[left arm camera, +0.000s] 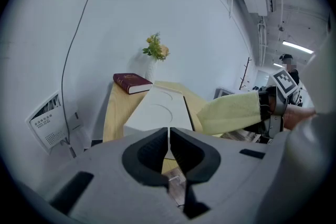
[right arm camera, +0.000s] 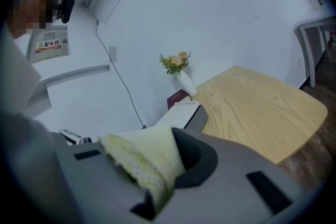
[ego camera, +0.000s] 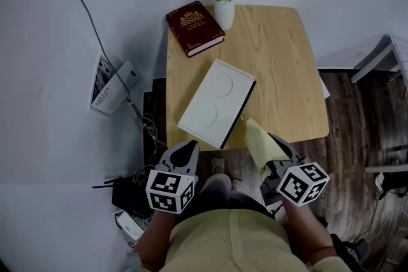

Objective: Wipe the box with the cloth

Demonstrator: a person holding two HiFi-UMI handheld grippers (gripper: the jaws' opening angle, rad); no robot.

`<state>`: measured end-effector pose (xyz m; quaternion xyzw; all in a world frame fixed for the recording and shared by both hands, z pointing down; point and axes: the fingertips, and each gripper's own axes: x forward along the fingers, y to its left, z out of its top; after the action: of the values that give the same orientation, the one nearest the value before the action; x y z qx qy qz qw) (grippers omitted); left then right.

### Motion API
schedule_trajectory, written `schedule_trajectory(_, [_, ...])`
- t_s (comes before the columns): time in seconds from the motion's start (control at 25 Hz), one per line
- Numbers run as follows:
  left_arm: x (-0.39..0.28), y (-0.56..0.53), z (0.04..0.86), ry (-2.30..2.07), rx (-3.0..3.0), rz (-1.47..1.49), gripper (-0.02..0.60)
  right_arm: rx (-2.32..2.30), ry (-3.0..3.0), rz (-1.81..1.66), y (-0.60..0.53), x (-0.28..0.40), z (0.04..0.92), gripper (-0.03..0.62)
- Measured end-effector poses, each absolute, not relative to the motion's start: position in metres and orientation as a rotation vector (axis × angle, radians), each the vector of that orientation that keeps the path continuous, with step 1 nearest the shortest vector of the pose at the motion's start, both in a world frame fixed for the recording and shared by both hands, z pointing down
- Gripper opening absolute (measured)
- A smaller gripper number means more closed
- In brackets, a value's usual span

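Cloth [ego camera: 263,144], pale yellow, sits pinched in my right gripper [ego camera: 278,156], whose jaws are clamped on its bunched end. Its free end reaches over the desk's [ego camera: 280,73] near edge, just beside the white box [ego camera: 213,103]. The box lies flat and askew by the near left corner. My left gripper [ego camera: 185,151] hangs off that corner, jaws pressed together on nothing.
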<state>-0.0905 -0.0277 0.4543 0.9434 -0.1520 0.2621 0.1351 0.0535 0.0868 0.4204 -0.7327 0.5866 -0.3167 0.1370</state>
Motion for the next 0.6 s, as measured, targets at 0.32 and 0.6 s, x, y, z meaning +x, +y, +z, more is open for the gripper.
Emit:
schedule_trajectory(0.32, [-0.079, -0.062, 0.441, -0.484, 2.732, 0.699, 0.026, -2.16, 1.638, -0.877, 0.056, 0.093, 0.408, 0.031])
schedule_trajectory(0.6, [-0.082, -0.087, 0.439, -0.56, 2.708, 0.661, 0.026, -2.245, 1.63, -0.801, 0.024, 0.134, 0.399, 0.031])
